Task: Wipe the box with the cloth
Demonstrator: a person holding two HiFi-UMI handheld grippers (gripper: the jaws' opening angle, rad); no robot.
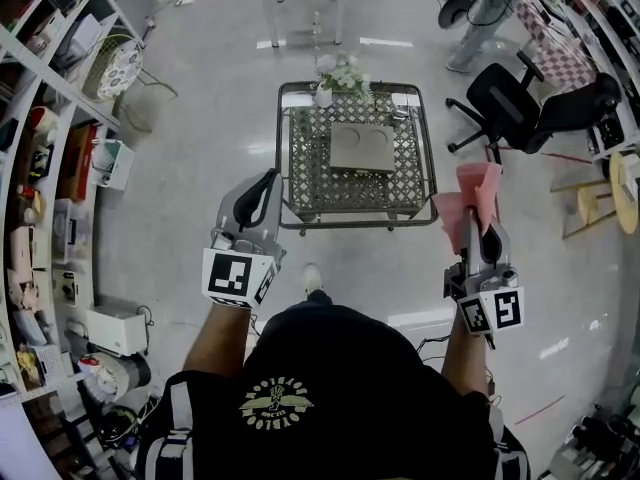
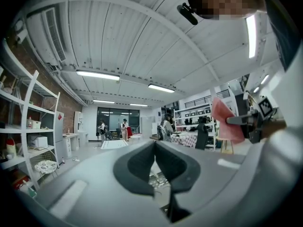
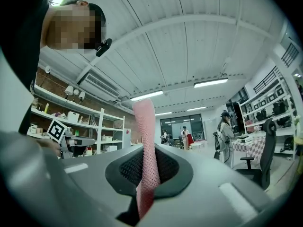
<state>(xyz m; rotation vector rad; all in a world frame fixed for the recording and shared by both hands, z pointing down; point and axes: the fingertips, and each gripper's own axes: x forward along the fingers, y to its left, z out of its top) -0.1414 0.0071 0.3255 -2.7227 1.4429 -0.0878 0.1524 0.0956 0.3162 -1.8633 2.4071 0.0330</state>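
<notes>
A flat grey box (image 1: 361, 148) lies on the lattice top of a low metal table (image 1: 300, 183) on the floor ahead of me. My right gripper (image 1: 487, 230) is held up to the right of the table, shut on a pink cloth (image 1: 468, 200) that stands up out of its jaws. In the right gripper view the cloth (image 3: 147, 145) runs as a pink strip between the dark pads. My left gripper (image 1: 270, 176) hovers by the table's left front corner, shut with nothing in it. Its jaws meet in the left gripper view (image 2: 155, 148), where the cloth (image 2: 225, 122) shows at the right.
A vase of flowers (image 1: 340, 76) stands at the table's far edge. A black office chair (image 1: 520, 103) is to the right, a wooden stool (image 1: 600, 203) beyond it. Shelving (image 1: 60, 168) with clutter lines the left side. People stand far off in the room.
</notes>
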